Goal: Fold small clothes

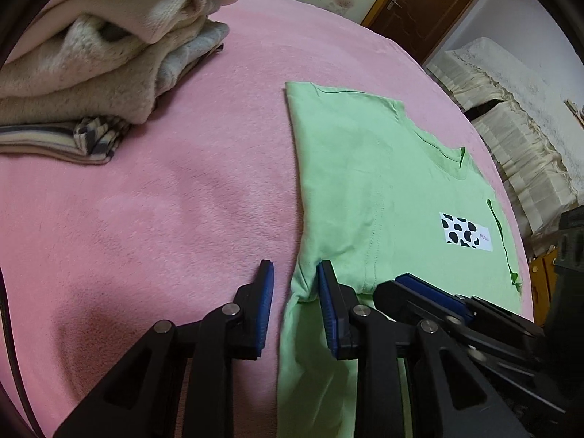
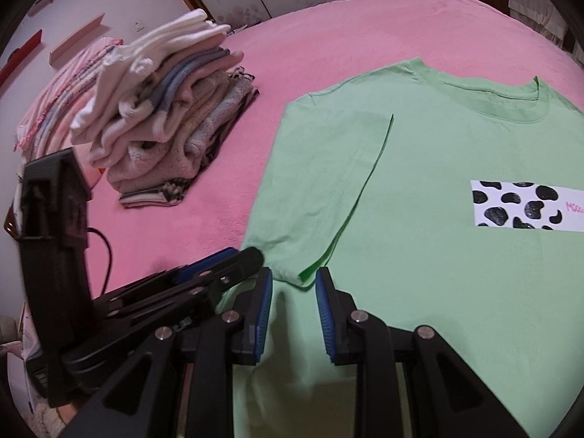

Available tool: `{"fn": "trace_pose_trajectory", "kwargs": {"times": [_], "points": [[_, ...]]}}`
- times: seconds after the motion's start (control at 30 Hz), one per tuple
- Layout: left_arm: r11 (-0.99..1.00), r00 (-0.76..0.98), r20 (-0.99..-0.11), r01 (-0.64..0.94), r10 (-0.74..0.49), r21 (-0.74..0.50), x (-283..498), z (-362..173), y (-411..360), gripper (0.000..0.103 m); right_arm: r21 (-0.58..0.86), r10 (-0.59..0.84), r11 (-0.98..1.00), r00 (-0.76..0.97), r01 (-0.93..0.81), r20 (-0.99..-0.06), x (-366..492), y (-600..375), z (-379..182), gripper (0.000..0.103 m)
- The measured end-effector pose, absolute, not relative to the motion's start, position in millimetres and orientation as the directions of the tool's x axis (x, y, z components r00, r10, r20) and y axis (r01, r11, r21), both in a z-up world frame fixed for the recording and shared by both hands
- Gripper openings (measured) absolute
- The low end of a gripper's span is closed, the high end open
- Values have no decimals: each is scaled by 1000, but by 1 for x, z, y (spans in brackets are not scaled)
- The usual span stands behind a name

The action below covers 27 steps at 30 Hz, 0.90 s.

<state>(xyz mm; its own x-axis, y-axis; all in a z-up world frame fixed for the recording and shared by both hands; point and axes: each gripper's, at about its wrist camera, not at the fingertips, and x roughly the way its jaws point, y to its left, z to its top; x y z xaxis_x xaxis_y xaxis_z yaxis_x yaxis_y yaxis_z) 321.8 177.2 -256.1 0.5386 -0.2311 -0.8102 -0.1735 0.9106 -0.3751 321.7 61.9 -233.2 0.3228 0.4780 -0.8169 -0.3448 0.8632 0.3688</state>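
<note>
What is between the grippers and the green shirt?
Nothing visible. The left gripper hangs open right at the green shirt's side edge, and the right gripper hangs open over the tip of the folded-in sleeve. The pile of folded clothes sits off to the side.

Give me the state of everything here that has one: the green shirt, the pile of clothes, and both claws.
Green T-shirt: lying flat on the pink blanket, print side up, one sleeve folded in over the body.
Stack of clothes: already folded and piled beside the shirt, apart from it.
Left claw: open, straddling the shirt's edge near the folded sleeve, gripping nothing.
Right claw: open, over the sleeve's tip, gripping nothing.
</note>
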Motion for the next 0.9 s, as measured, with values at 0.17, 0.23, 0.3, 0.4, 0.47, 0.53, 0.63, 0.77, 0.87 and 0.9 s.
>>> {"fn": "trace_pose_trajectory", "kwargs": {"times": [0.17,0.23,0.3,0.4,0.47,0.53,0.63,0.77,0.87,0.9], "points": [[904,543,-808,-190,-229,-384,318,-258,184,24,332,440,882,329,-335,-836,322,56,-246,22],[902,541,-809,-193,-230,-385,315,-255,188,24,332,439,882,328,-334,-836,322,53,-244,22],[905,535,-812,-186,-233,-383,314,-249,187,25,351,454,876,319,-332,-832,322,49,-240,23],[909,540,-806,-165,-242,-383,316,-234,187,29,375,479,865,322,-335,-817,325,41,-228,23],[916,555,-797,-143,-239,-375,322,-222,187,30,371,480,865,343,-338,-807,331,35,-217,24],[929,565,-794,-120,-225,-349,334,-210,185,30,362,476,868,365,-339,-800,340,30,-208,24],[950,577,-795,-99,-189,-297,358,-197,180,31,344,467,874,397,-344,-791,361,25,-196,24],[970,565,-813,-87,-138,-225,402,-198,172,31,354,476,871,408,-341,-779,397,22,-195,24],[975,539,-834,-100,-113,-197,429,-207,174,31,379,481,871,381,-313,-790,428,19,-206,24],[975,528,-842,-110,-109,-195,440,-212,177,31,395,488,868,364,-301,-794,437,18,-212,24]]}}
